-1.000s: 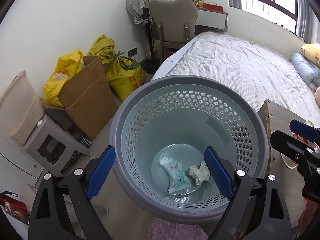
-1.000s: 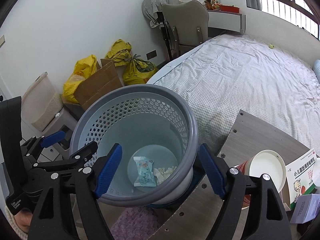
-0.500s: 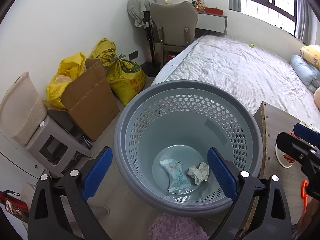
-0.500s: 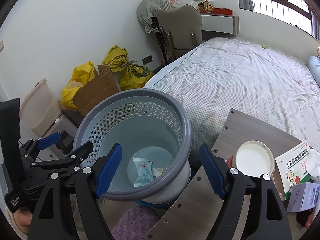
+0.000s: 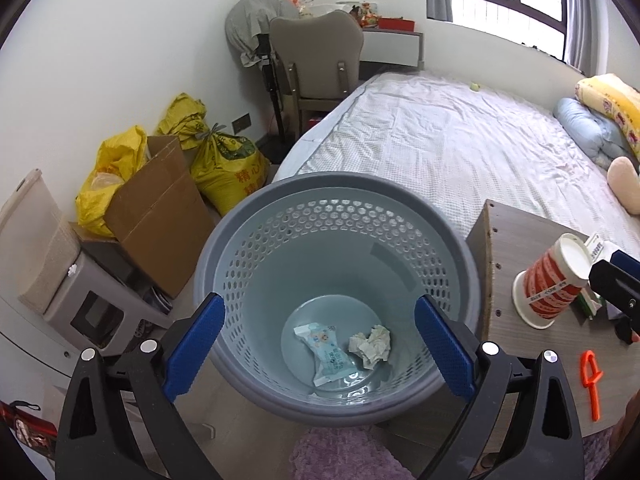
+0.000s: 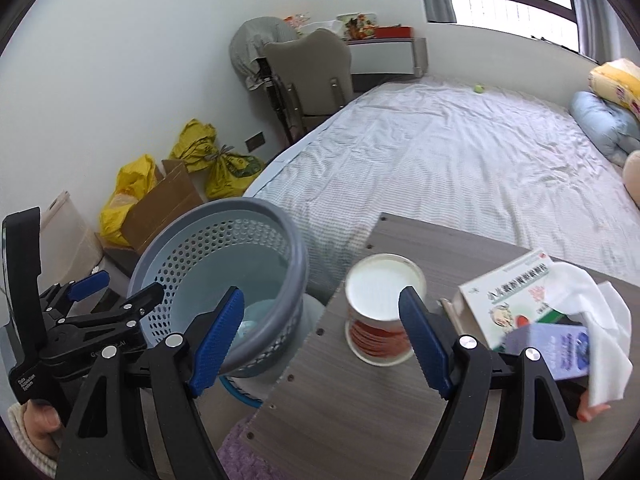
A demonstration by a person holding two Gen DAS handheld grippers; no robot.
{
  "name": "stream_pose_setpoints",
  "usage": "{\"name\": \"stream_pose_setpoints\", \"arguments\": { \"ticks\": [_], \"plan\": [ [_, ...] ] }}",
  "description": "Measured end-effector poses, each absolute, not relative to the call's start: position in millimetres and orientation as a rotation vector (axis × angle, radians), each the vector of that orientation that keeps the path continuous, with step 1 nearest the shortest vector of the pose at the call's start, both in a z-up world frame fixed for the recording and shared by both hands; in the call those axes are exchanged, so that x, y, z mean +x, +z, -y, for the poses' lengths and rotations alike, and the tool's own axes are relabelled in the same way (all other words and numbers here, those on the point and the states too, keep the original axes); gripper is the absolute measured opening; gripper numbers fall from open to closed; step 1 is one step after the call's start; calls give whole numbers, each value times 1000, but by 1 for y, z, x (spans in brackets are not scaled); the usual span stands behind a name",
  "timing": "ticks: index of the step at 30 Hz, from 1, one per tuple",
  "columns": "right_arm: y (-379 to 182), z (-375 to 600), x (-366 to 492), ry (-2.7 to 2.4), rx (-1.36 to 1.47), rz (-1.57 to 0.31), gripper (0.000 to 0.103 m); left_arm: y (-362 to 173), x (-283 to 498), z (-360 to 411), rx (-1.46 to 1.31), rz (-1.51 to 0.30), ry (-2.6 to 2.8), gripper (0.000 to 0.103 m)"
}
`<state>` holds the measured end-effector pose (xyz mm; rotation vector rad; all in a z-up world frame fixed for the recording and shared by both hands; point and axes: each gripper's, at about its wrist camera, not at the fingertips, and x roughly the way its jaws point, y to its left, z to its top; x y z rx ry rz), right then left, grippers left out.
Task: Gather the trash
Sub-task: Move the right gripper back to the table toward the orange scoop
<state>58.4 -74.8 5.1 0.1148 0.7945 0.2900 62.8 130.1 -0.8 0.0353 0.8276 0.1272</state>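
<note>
Left wrist view: the left gripper (image 5: 318, 350) has just been opening; its jaws are spread with nothing between the pads, above the basket (image 5: 460, 240) holding a wrapper (image 5: 326, 354) and crumpled tissue (image 5: 372, 346).

Right wrist view: the right gripper (image 6: 320, 340) has its jaws spread and empty; the paper cup (image 6: 380, 316) stands on the desk (image 6: 360, 408) between them, just beside the right pad.

A wood-grain table (image 6: 360, 408) stands between the bed (image 6: 460, 168) and the floor (image 5: 240, 432). On it a red-and-white paper cup (image 6: 380, 312) stands upright near the edge, with a white medicine box (image 6: 508, 300), a purple carton (image 6: 560, 344), a white tissue (image 6: 600, 320) and an orange plastic clip (image 5: 591, 380). On the floor stands a grey perforated bin (image 5: 340, 200) beside a purple rug (image 5: 340, 456).
</note>
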Motion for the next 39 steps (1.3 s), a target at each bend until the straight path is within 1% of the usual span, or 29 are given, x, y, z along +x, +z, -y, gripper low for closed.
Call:
{"name": "stream_pose_setpoints", "arguments": {
  "ticks": [10,17,23,27,39],
  "plan": [
    [9,130,0,175,156,-765,76,14,40,-86,63,-790,40,94],
    [-22,185,-44,55,178,-824,76,0,26,-47,72,-822,-41,94],
    [-53,207,-68,3,178,-879,76,-11,10,-18,99,-836,-85,94],
    [-70,204,-69,29,175,-915,76,-16,4,-12,103,-844,-89,94],
    [-88,165,-28,89,95,-939,74,-21,2,-18,112,-863,-56,94]
  ]
}}
